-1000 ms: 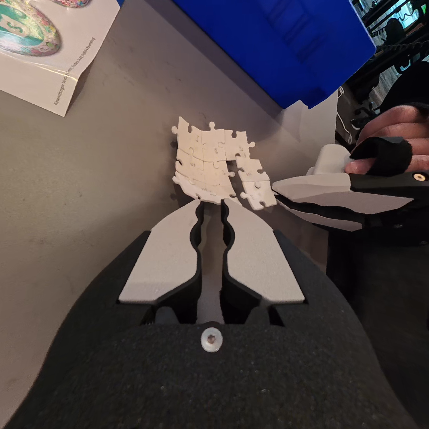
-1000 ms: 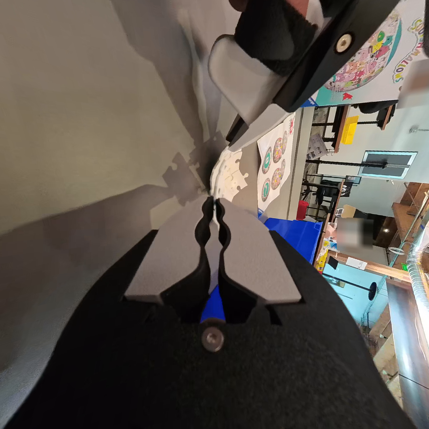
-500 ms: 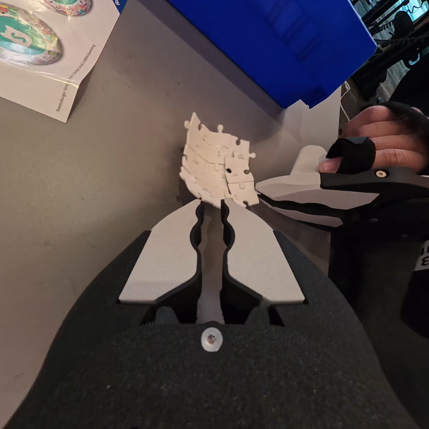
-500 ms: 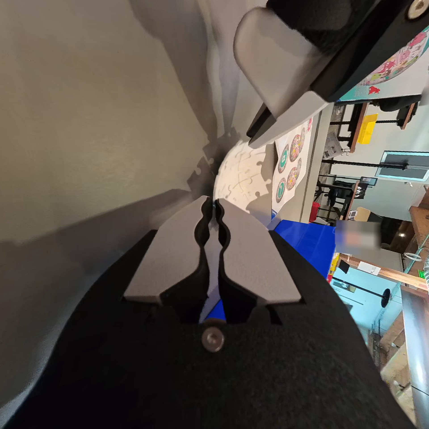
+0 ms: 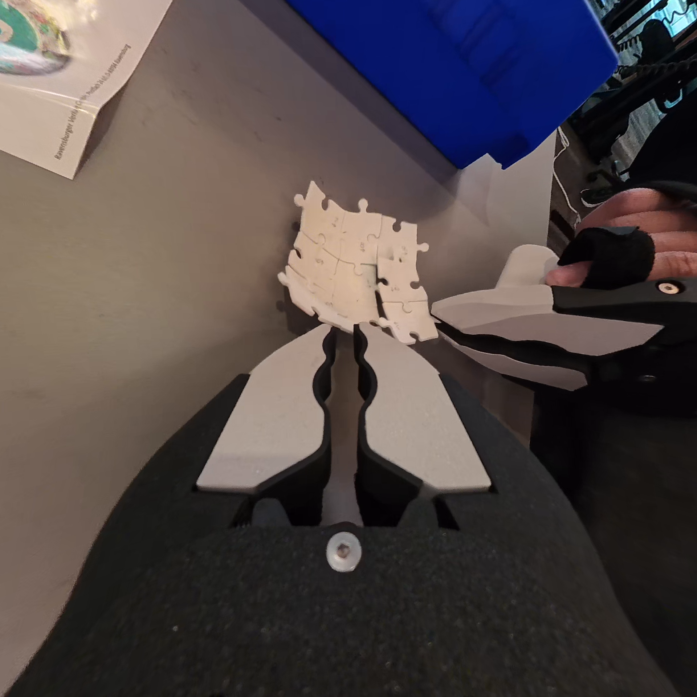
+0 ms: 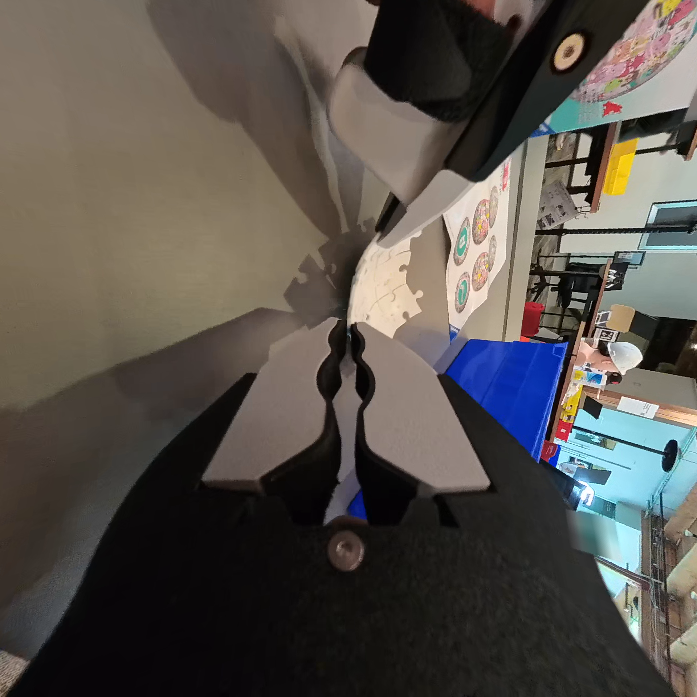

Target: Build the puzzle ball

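A curved white panel of joined puzzle pieces [image 5: 339, 271] hangs in the air above the grey table [image 5: 151, 301]. My left gripper [image 5: 343, 329] is shut on its lower edge. My right gripper [image 5: 436, 325] comes in from the right and is shut on a strip of pieces [image 5: 405, 298] at the panel's right edge, with a dark seam between strip and panel. In the right wrist view my right gripper [image 6: 345, 325] pinches the panel [image 6: 384, 290] edge-on. The left gripper [image 6: 383, 231] holds it from above there.
A blue bin [image 5: 452, 68] stands at the back, just beyond the panel. A printed leaflet [image 5: 56, 75] lies at the far left. In the right wrist view the leaflet [image 6: 475, 256], the bin [image 6: 505, 384] and a colourful puzzle box [image 6: 641, 56] show. The tips of one gripper are about 5 cm away from the tips of the other.
The panel was turned more edge-on half a second ago and now faces the left camera again. The right gripper has swung back to the right with the strip. Both grips are unchanged.
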Demonstrator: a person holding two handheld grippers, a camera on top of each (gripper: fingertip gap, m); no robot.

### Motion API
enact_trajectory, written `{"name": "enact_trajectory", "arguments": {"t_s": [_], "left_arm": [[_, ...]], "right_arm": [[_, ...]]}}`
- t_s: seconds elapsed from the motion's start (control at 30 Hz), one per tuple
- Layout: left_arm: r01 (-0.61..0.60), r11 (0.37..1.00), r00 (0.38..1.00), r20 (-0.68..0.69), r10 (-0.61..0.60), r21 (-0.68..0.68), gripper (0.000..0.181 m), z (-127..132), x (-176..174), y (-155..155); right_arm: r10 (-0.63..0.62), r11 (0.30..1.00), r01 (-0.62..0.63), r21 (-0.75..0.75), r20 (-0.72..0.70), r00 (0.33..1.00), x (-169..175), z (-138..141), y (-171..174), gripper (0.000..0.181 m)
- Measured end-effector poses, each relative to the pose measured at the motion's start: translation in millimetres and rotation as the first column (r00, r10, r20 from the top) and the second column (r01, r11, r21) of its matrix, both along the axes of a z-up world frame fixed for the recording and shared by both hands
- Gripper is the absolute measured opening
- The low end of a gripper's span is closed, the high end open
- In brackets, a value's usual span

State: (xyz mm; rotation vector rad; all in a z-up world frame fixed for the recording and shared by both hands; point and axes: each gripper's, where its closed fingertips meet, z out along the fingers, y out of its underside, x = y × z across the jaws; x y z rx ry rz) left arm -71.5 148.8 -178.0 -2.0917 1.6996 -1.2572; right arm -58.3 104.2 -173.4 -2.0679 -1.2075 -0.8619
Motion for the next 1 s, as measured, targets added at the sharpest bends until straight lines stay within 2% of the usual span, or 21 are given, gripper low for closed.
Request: {"name": "enact_trajectory", "arguments": {"t_s": [0.27,0.6,0.8,1.0], "left_arm": [[-0.002,1.000,1.000,-0.007,0.002,-0.013,0.006,-3.2,-1.3,-6.1],[0.003,1.000,1.000,-0.005,-0.003,-0.009,0.004,-0.7,-0.8,-7.7],[0.007,0.998,1.000,-0.015,-0.008,-0.060,0.018,-4.2,0.6,-13.3],[-0.013,0.990,1.000,-0.001,0.013,-0.141,0.020,-1.4,7.0,-14.2]], "right_arm": [[-0.021,0.999,0.020,-0.030,-0.034,0.999,-5.0,-3.6,-5.4,0.002],[-0.022,1.000,0.022,-0.018,0.024,0.999,4.1,-2.6,-4.8,0.002],[-0.020,1.000,0.021,-0.023,0.049,0.999,12.1,-1.0,-5.1,0.002],[-0.009,0.999,0.011,-0.044,0.049,0.999,14.1,-5.4,-6.1,0.002]]}}
